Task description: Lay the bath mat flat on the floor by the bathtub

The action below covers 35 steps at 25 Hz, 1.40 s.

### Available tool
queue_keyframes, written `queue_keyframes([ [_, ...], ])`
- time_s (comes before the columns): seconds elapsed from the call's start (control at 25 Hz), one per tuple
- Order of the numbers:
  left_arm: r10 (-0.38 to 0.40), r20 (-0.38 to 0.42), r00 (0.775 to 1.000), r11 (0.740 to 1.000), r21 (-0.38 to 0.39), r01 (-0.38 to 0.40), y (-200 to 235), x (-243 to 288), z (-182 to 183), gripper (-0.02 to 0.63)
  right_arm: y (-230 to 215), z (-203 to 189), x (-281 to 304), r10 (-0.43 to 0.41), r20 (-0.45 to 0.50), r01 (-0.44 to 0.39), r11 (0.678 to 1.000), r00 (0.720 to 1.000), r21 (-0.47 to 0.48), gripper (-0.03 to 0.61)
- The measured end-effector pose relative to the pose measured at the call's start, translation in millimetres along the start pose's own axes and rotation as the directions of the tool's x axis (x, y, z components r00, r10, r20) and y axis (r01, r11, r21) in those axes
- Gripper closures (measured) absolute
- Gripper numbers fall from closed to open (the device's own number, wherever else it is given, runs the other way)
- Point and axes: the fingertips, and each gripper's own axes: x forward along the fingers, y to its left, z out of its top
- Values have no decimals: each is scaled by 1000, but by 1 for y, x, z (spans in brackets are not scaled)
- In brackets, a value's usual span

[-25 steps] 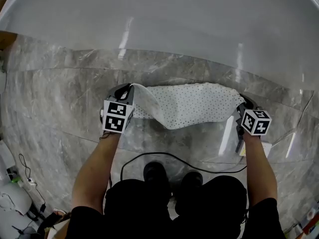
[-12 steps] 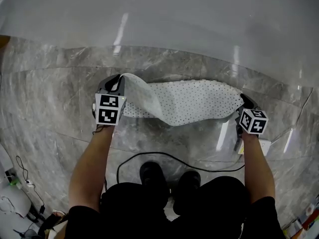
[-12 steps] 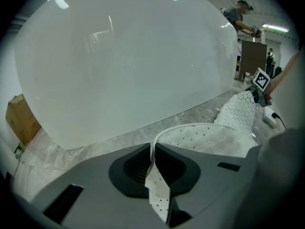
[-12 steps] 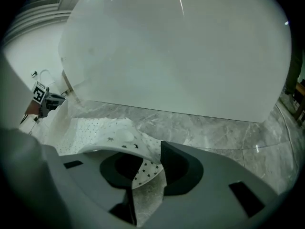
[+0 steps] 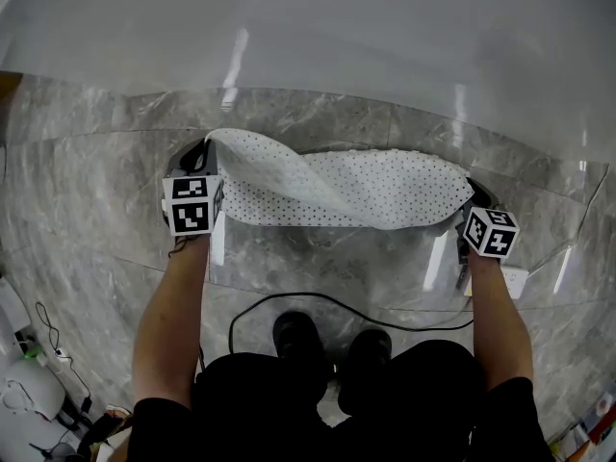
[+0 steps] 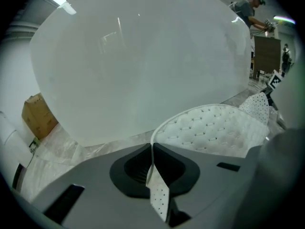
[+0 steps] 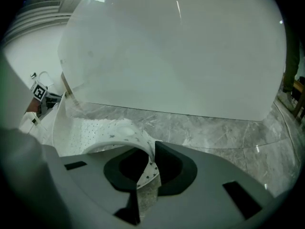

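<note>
White dotted bath mat (image 5: 356, 192) lies on the floor (image 5: 96, 191) by the bathtub (image 5: 337, 37) in the head view, its left end lifted and the jaw tips hidden by marker cubes (image 5: 191, 217). Left gripper view: the left gripper (image 6: 152, 161), jaws just closing, pinches a mat corner; right gripper view: the right gripper (image 7: 151, 163) does likewise.

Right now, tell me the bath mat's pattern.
The bath mat is white with small dark dots; the head view shows it best.

The bath mat (image 5: 385, 191) stretches from 9 to 3 o'clock on the floor (image 5: 87, 191), just before the bathtub (image 5: 337, 37) at 12 o'clock. Its 9 o'clock end is lifted and curled over. At 6 o'clock of the mat a cable (image 5: 308, 296) lies on the floor, with the person's shoes (image 5: 298, 335) beyond it.
</note>
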Motion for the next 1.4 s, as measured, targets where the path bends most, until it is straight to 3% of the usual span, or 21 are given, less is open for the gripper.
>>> queue_keyframes([
  [0.32,44,-63,997,999,-22,-46,22,4,-23,589,-1,0,0,-3,-18,2,999,1000,-32,551],
  [0.52,45,-132,990,978,-197,-71,46,13,-47,586,-5,3,-3,-4,-5,4,1000,1000,16,471],
  [0.72,-58,-224,973,969,-245,1,32,26,-70,574,-1,9,0,17,3,-18,997,1000,81,465],
  [0.8,-104,-253,962,978,-204,52,18,27,-76,538,-3,12,7,13,-12,-12,993,1000,120,463],
  [0.96,-119,-268,956,993,-36,114,2,20,-87,489,-8,13,25,4,-46,4,984,999,180,445],
  [1.12,-123,-253,960,991,28,134,-2,7,-99,465,-3,8,27,2,-50,6,987,999,161,436],
  [1.32,-159,-157,975,978,-156,135,8,-11,-107,436,-11,-20,2,-9,-112,23,992,994,128,371],
  [1.4,-143,-168,975,979,-168,114,15,-20,-119,433,-13,-41,-9,2,-149,20,989,989,147,371],
])
